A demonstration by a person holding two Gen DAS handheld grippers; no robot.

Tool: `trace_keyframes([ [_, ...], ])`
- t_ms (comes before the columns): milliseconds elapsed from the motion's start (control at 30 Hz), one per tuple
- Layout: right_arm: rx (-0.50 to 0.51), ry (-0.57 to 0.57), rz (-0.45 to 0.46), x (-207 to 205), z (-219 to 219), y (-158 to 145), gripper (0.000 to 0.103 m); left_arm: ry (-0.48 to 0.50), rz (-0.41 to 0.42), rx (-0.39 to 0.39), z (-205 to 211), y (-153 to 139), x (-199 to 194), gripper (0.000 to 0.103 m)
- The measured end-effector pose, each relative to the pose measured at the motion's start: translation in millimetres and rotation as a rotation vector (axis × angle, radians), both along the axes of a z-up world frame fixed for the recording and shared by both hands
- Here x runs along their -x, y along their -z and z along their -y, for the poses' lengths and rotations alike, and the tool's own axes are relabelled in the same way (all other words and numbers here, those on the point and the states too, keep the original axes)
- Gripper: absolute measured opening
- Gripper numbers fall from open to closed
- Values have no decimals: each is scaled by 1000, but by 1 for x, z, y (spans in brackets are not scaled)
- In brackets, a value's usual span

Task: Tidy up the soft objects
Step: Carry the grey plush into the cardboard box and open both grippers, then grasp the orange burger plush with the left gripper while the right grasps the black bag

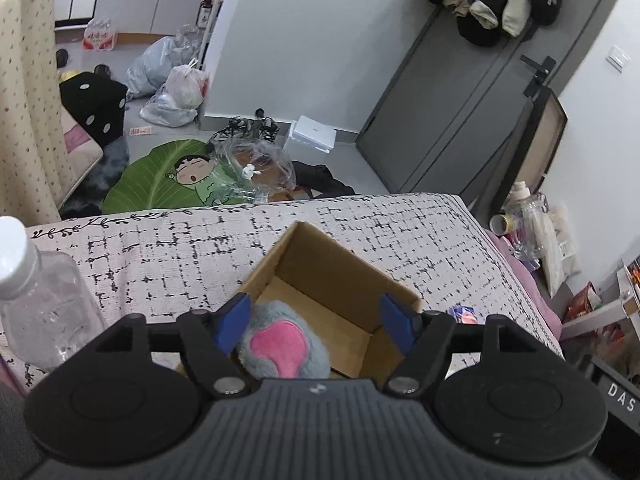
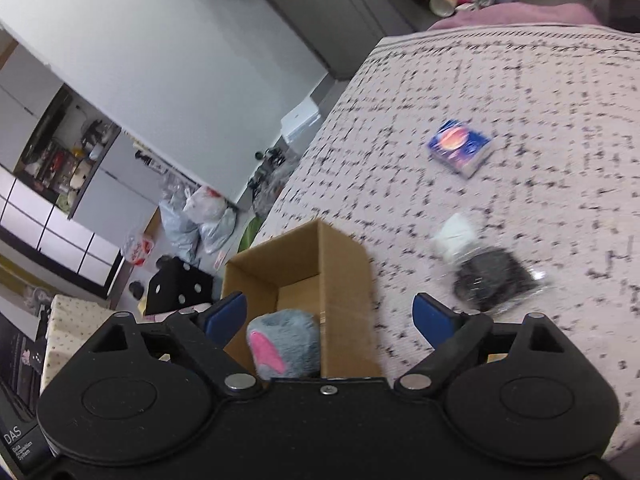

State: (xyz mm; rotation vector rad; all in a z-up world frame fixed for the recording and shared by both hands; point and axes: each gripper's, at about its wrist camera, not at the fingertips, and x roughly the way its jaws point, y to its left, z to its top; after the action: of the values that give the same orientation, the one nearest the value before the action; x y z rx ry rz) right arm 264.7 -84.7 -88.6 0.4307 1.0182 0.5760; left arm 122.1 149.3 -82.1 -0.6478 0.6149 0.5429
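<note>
Both tongs gape wide and empty, the left gripper [image 1: 316,322] and right gripper [image 2: 330,316] poised above the grey-and-pink plush toy [image 1: 282,346] sitting inside the cardboard box [image 1: 340,264], and lifting clear of its walls looks wise.

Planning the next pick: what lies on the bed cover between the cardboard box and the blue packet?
Right wrist view: only bare patterned bed cover separates cardboard box from blue packet.

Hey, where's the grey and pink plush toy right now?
The grey and pink plush toy sits inside the open cardboard box on the patterned bed cover, at the box's near end. Both wrist views show it bottom centre, just ahead of the open hand-held grippers.
</note>
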Motion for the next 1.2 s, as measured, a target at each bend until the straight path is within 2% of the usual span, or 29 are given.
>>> trace_keyframes([
  [267, 34, 29, 11, -5, 46, 0, 94, 64, -33, -20, 30, -5, -11, 72],
  [700, 32, 28, -3, -17, 92, 10, 97, 164, -104, -41, 85, -6, -27, 72],
  [833, 24, -5, -6, -25, 101, 20, 98, 193, -128, -48, 101, -3, -32, 72],
  [1000, -3, 11, -44, -30, 114, 46, 98, 227, -172, -67, 119, 5, -39, 72],
  [1200, -60, 1, -78, -36, 117, 57, 98, 270, -211, -99, 140, 18, -45, 72],
])
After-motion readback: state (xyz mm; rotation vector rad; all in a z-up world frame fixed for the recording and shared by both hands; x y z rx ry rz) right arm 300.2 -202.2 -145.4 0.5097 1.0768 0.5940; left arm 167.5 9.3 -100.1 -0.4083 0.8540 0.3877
